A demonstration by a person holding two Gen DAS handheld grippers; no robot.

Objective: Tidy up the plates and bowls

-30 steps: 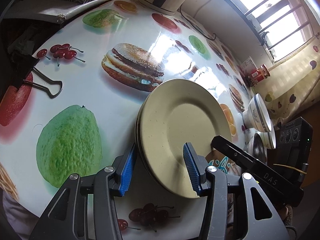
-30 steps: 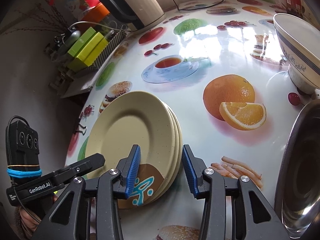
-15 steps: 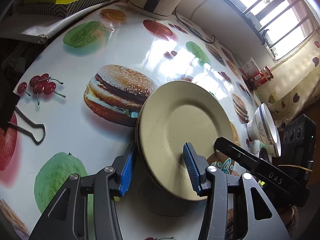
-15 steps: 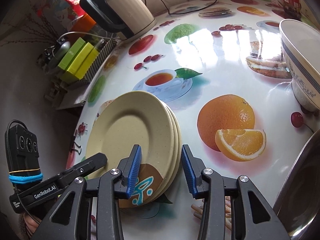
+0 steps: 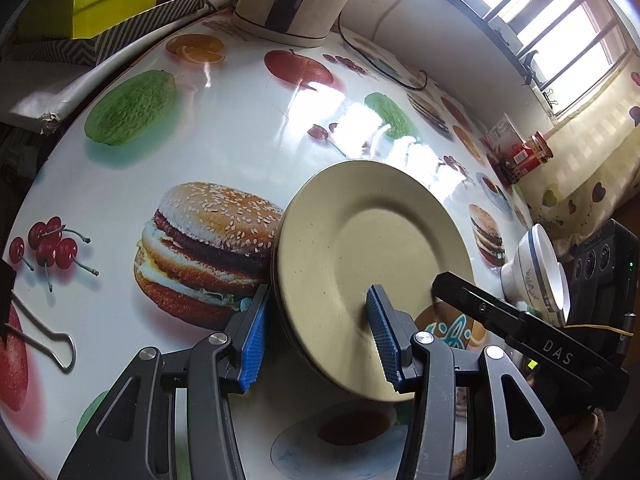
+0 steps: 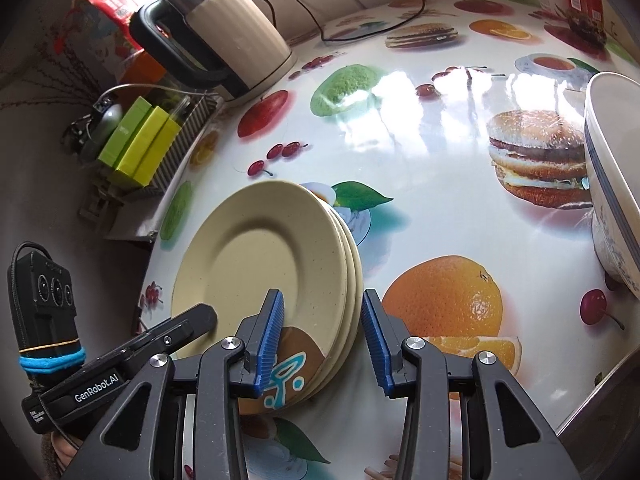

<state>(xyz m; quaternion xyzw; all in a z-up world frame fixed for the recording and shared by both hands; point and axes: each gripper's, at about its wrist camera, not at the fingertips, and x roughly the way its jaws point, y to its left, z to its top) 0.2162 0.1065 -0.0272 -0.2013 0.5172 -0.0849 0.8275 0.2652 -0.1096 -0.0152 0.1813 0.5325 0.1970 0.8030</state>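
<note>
Stack of beige speckled plates [image 5: 372, 248] clamped at opposite rims by left gripper [image 5: 316, 340] and right gripper [image 6: 322, 344], jaws part-open; rigid, heavy, slippery, breakable.

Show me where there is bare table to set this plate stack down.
The widest free patch of table lies past the plate stack, bordered by the kettle on the far left and the bowl on the right. In the left wrist view, the near-left side is also bare, between the boxes and the binder clip. It is crowded around the bowl.
</note>
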